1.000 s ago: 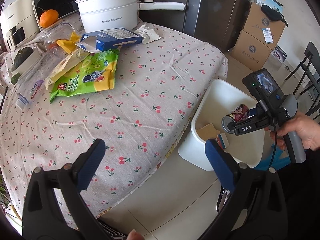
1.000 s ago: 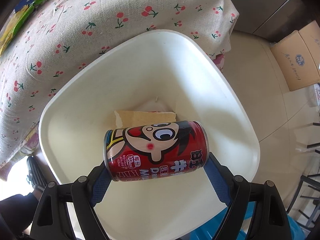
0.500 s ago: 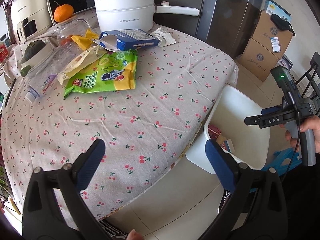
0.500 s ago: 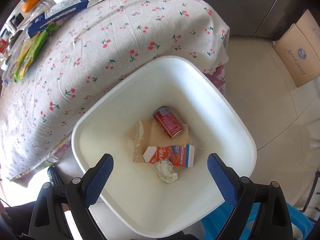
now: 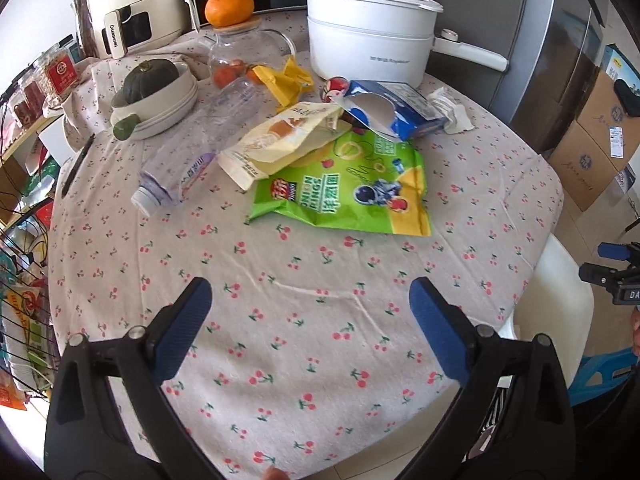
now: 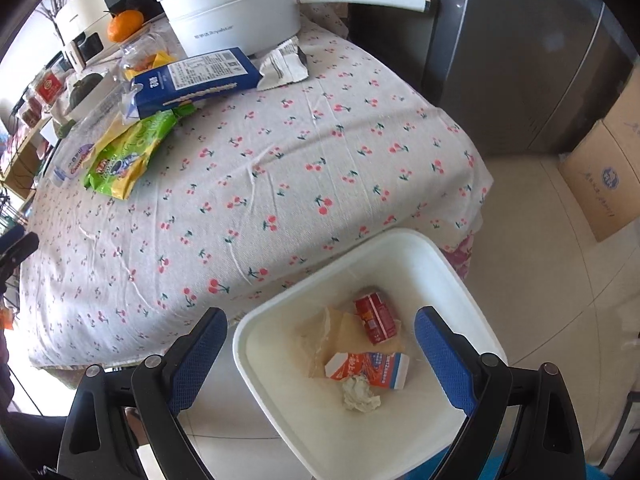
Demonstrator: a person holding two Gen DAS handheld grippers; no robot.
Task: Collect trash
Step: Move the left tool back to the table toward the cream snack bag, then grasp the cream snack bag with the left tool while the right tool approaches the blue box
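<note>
We find both tools empty, jaws apart: right gripper over the white bin, lower right, red can inside; left gripper faces the green snack bag, mid-frame, likely next.

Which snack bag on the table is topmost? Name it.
The cream-yellow bag. It lies partly over the green bag, its upper corner tucked under the blue carton; the green bag lies flat on the tablecloth.
</note>
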